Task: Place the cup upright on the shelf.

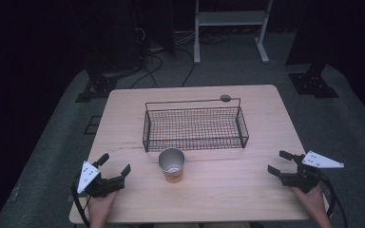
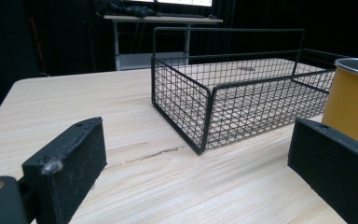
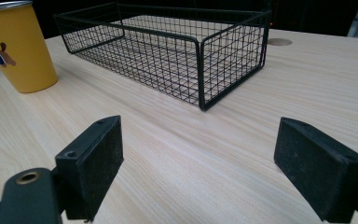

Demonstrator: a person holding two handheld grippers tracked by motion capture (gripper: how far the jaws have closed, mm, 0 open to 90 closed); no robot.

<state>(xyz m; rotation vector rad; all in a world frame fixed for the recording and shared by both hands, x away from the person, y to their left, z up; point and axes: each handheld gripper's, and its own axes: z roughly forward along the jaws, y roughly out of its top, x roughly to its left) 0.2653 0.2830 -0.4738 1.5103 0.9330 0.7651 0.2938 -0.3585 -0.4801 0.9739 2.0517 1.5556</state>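
A yellow cup (image 1: 172,164) with a metal rim stands upright on the wooden table (image 1: 228,194), just in front of a black wire basket (image 1: 195,124) that sits mid-table. My left gripper (image 1: 114,164) rests open near the front left corner, left of the cup. Its own view has the basket (image 2: 233,100) ahead and the cup (image 2: 354,100) at the right edge, behind the right jaw. My right gripper (image 1: 280,162) is open near the front right edge. From there the cup (image 3: 21,46) is far left and the basket (image 3: 168,46) lies ahead. Nothing sits between either pair of jaws.
The basket looks empty and has a tall wire handle (image 1: 192,100) along its far side. A round grommet hole (image 1: 225,98) sits in the table behind it. Beyond the table are stand feet (image 1: 313,84), cables and a white frame (image 1: 230,23) on the floor.
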